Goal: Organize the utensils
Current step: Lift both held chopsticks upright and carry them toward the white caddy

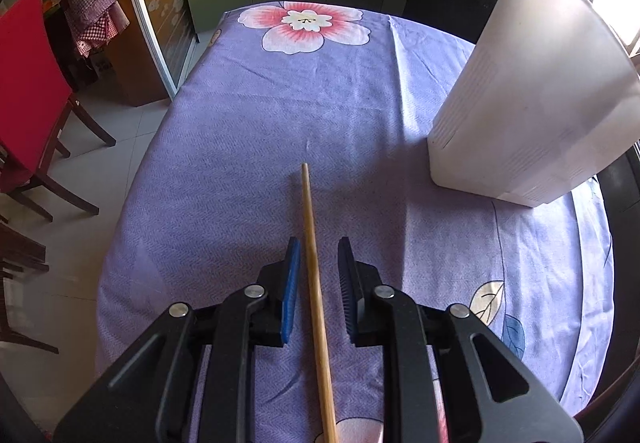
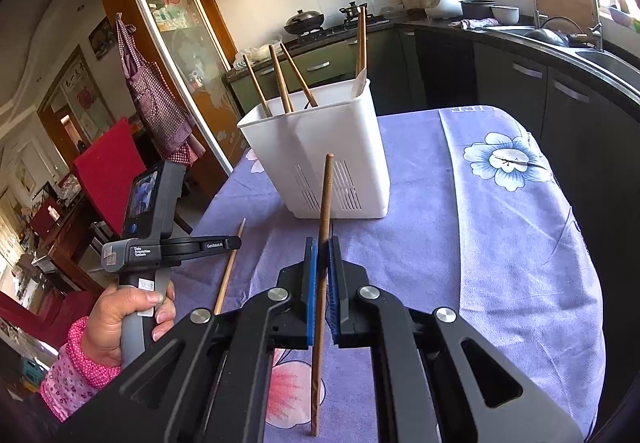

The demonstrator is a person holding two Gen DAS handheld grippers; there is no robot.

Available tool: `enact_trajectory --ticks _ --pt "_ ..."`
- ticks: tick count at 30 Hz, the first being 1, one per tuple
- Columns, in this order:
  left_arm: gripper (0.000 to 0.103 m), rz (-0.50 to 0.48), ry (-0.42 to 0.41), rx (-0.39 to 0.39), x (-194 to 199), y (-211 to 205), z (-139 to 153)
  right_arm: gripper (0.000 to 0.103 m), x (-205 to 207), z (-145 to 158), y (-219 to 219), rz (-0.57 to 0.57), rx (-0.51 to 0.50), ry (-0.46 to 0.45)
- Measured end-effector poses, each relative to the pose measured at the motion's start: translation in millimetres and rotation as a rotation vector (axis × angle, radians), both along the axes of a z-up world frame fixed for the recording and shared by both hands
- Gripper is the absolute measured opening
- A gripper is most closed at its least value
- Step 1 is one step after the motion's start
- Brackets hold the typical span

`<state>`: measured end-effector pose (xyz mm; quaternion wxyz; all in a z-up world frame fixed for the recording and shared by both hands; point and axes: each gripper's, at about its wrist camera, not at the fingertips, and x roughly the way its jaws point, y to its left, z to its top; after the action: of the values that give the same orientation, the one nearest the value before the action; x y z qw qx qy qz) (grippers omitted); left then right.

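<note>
A pale wooden chopstick point(image 1: 308, 203) lies on the purple flowered tablecloth point(image 1: 248, 115). My left gripper point(image 1: 319, 243) is open and straddles it, with a gap between the chopstick and each blue pad. In the right wrist view that left gripper point(image 2: 234, 243) is low over the same chopstick point(image 2: 229, 275), held by a hand point(image 2: 120, 315) in a pink sleeve. My right gripper point(image 2: 322, 243) is shut on a dark brown chopstick point(image 2: 326, 195), held nearly upright above the cloth. Beyond it stands the white slotted utensil holder point(image 2: 320, 147), also point(image 1: 532, 103), with several chopsticks and a white spoon inside.
A red chair point(image 1: 28, 91) stands off the table's left side. The table's rounded edge point(image 2: 584, 283) drops away on the right, towards dark kitchen cabinets point(image 2: 560, 103) and a sink. A checked apron point(image 2: 156, 103) hangs by the glass door.
</note>
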<state>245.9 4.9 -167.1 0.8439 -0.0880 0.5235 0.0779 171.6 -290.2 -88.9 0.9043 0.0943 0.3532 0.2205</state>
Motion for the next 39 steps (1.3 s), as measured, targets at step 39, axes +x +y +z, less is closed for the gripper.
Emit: enact_trajectory --ticks 39 --pt "0.005 -0.180 -0.442 0.069 -143.0 -22.5 124.8 0.006 -37.0 32.1 -3.5 0.014 0.004 -0.085"
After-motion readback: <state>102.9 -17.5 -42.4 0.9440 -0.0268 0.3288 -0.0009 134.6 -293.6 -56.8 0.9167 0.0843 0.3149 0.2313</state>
